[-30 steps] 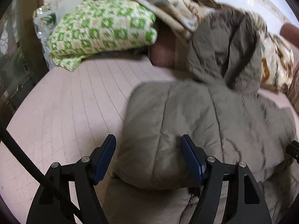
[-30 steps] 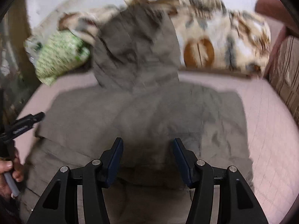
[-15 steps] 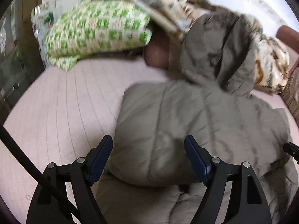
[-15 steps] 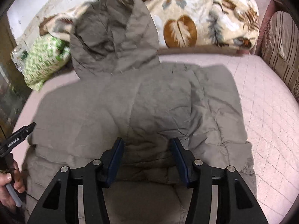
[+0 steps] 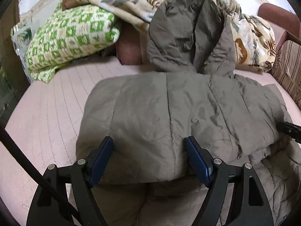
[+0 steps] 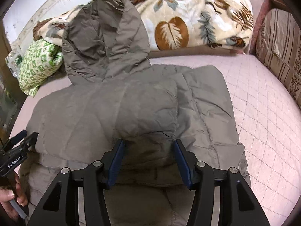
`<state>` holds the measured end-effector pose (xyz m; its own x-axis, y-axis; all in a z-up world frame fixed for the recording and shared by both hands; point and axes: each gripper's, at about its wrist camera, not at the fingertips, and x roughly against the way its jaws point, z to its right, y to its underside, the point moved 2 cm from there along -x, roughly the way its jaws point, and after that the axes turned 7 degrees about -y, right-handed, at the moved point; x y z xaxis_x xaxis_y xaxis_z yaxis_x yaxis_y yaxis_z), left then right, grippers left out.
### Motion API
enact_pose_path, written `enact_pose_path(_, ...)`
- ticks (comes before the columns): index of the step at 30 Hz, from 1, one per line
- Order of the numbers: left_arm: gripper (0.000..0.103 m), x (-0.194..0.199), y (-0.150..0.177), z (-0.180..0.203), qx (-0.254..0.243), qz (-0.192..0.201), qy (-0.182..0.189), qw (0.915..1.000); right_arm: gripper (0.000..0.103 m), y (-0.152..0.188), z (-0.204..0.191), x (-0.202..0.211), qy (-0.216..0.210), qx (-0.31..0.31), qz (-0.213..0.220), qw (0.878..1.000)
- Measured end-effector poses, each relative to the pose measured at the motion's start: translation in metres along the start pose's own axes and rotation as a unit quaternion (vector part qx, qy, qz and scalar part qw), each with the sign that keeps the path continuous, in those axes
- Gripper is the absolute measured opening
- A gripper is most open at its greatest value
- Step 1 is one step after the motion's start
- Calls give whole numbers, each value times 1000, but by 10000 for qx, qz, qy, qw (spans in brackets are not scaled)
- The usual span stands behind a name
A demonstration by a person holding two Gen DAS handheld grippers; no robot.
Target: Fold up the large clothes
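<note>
While both pairs of tongs hang over the near half of the bed (image 5: pixel 47 101), the task garment, a grey-brown padded jacket (image 5: pixel 169 113), lies spread on the pink quilted bed cover. Its sides are folded inward so the body forms a broad block. Its hood (image 6: pixel 105 43) points away from the cameras and rests against the bedding piled at the head of the bed.

Left tongs (image 5: pixel 148 160): blue pads stand wide apart over the jacket's near left part, above a folded edge. The jaws are released; the pads flank the fabric but do not press it. The left tongs also show at the left edge of the right wrist view, held by a person's hand (image 6: pixel 11 197).

Right tongs (image 6: pixel 148 162): blue pads stand apart on either side of a raised puff of the jacket's middle, near its folded lower edge. Fabric bulges up between the pads, but whether they pinch it I cannot tell.

Surroundings: a green-and-white checked pillow (image 5: pixel 69 37) sits at the far left of the bed. A cream blanket with a leaf print (image 6: pixel 188 22) is heaped behind the hood. A striped cushion (image 6: pixel 278 43) stands along the right side.
</note>
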<state>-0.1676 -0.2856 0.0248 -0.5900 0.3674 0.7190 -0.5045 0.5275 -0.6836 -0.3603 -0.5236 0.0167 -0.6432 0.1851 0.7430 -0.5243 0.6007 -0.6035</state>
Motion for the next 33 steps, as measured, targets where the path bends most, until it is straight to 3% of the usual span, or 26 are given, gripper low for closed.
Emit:
enact_pose_path(4,83,-3,3,-2,62,-67,9,10000,58,3,13,-7,-244,-350,-65,9991)
enact_pose_path(13,83,23,-4,-1,152,279,81,9995,58,0,1,20,38,-61,297,9995)
enact_pose_path(17,83,36,-7,0,177,405,150,9989,58,-3,-3,29,-66,-61,444,9990)
enact_pose_path(33,83,73,9,-25,254,223,197,9992,58,10,-12,63,-320,-54,345,9989)
